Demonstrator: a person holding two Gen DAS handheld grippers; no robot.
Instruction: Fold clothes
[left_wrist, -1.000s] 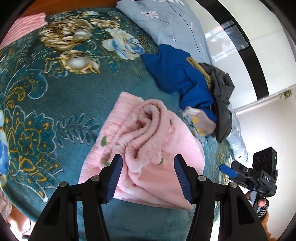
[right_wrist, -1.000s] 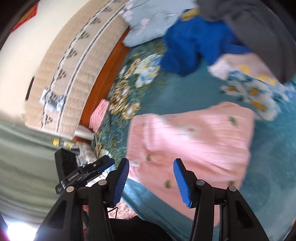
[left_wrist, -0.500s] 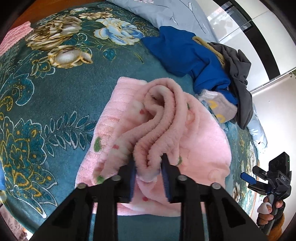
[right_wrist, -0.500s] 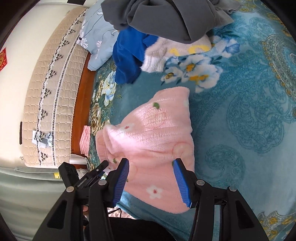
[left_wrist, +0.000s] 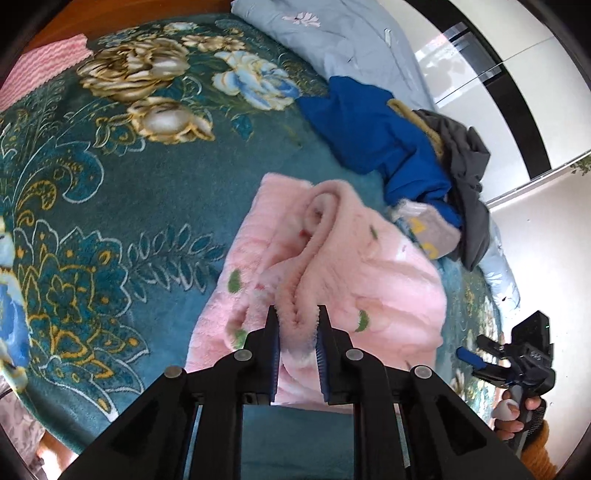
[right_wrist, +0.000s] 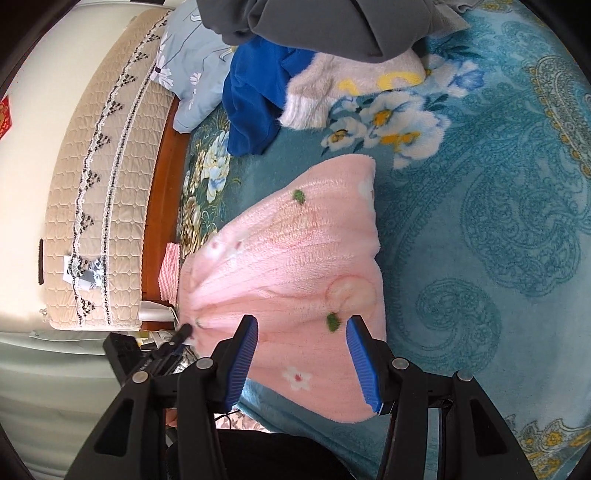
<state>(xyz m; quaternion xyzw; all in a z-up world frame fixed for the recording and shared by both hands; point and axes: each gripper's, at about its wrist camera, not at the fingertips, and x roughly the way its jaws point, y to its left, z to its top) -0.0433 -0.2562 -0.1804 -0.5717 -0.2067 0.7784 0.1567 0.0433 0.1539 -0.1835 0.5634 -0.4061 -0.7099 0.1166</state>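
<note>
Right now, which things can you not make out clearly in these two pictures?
- Pink garment: its near edge, left wrist view, hidden behind the left gripper.
- Blue garment: upper part under the grey garment, right wrist view.
- Right gripper: whether its fingers touch the pink cloth.

Clothes pile blocks far side — blanket open.
</note>
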